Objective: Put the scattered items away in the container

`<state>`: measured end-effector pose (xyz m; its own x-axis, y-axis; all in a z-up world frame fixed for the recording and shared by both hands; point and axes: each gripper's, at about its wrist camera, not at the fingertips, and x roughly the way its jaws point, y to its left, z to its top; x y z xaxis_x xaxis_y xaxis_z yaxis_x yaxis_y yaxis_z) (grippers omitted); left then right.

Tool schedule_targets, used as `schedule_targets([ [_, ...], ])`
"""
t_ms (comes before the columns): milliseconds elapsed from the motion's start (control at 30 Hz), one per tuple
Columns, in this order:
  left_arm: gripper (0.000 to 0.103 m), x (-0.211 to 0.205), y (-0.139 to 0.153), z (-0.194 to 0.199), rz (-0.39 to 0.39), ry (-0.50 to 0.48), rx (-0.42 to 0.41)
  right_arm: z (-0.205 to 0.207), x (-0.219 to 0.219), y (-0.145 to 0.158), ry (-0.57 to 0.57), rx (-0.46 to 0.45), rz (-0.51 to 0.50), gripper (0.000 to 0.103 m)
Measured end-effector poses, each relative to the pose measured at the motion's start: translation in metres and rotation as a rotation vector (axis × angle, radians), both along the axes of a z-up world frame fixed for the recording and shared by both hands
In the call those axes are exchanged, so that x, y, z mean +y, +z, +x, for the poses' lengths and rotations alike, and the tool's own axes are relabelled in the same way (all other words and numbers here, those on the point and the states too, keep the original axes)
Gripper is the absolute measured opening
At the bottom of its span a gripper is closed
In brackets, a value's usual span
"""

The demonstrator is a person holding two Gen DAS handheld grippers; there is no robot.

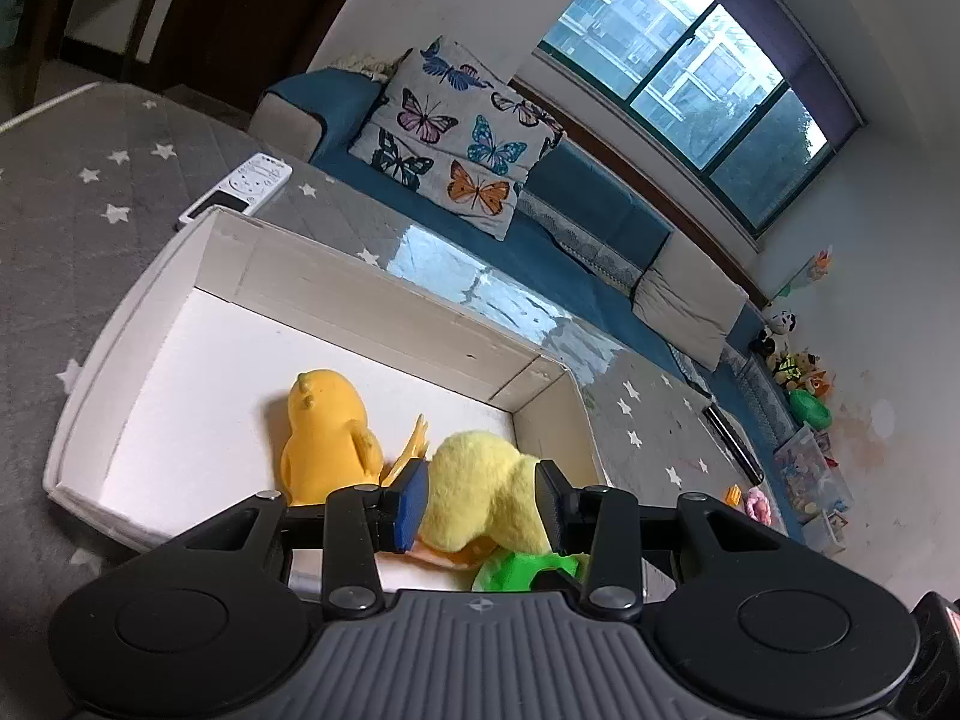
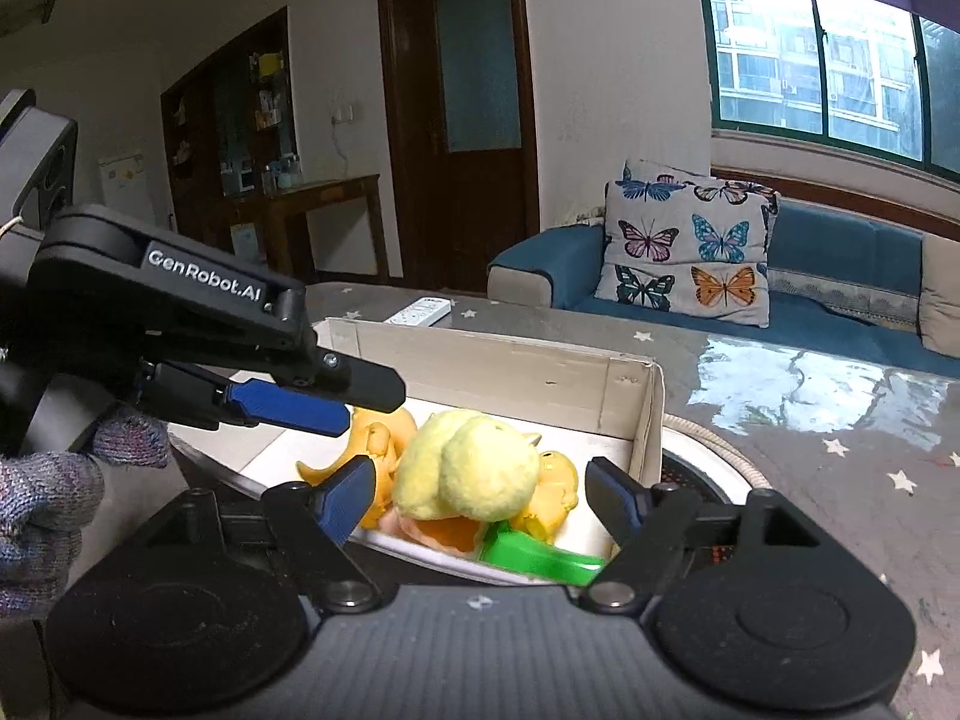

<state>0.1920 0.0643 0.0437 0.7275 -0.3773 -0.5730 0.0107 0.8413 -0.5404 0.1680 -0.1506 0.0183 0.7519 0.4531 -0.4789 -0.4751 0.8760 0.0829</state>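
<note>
A white cardboard box [image 1: 144,324] sits on the grey star-patterned table. Inside lie an orange rubber chick [image 1: 327,438], a yellow plush duck [image 1: 480,486] and a green plastic toy [image 1: 522,570]. My left gripper [image 1: 483,504] is above the box with the plush duck between its pads [image 1: 408,501]; whether the pads press on it I cannot tell. In the right wrist view the same box [image 2: 510,372] holds the plush duck [image 2: 468,468], orange toys [image 2: 552,492] and the green toy [image 2: 540,558]. My right gripper [image 2: 480,504] is open and empty just above them. The left gripper [image 2: 288,402] shows at left.
A white remote [image 1: 237,186] lies on the table beyond the box; it also shows in the right wrist view [image 2: 420,309]. A blue sofa [image 1: 570,192] with a butterfly cushion [image 1: 456,132] stands behind. Toys are piled on the floor [image 1: 804,384] at far right.
</note>
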Motion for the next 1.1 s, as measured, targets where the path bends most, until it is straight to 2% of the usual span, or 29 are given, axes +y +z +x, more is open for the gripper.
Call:
schedule_targets([
  [67,0.041,-0.001,0.003,-0.009,0.01,-0.004,-0.014,-0.006,-0.002,0.002,-0.002,-0.005,0.006,0.083],
  [100,0.041,-0.001,0.004,-0.013,0.016,-0.006,-0.019,-0.008,-0.003,0.002,-0.003,-0.007,0.008,0.089],
  [200,0.041,-0.004,0.007,-0.027,0.042,-0.01,-0.04,-0.018,-0.007,0.004,-0.007,-0.021,0.004,0.091],
  [300,0.041,-0.007,0.009,-0.039,0.06,-0.023,-0.055,-0.029,-0.01,0.004,-0.009,-0.032,-0.002,0.1],
  [400,0.041,-0.01,0.01,-0.053,0.096,-0.034,-0.07,-0.04,-0.012,0.004,-0.013,-0.042,-0.01,0.103],
  [667,0.041,-0.017,0.007,-0.085,0.175,-0.045,-0.103,-0.065,-0.017,-0.001,-0.038,-0.065,-0.024,0.103],
  [933,0.041,-0.03,0.0,-0.109,0.299,-0.042,-0.12,-0.077,-0.023,-0.011,-0.07,-0.016,-0.02,0.103],
  [1100,0.041,-0.035,-0.006,-0.116,0.341,-0.034,-0.109,-0.083,-0.023,-0.017,-0.085,0.007,-0.027,0.103],
])
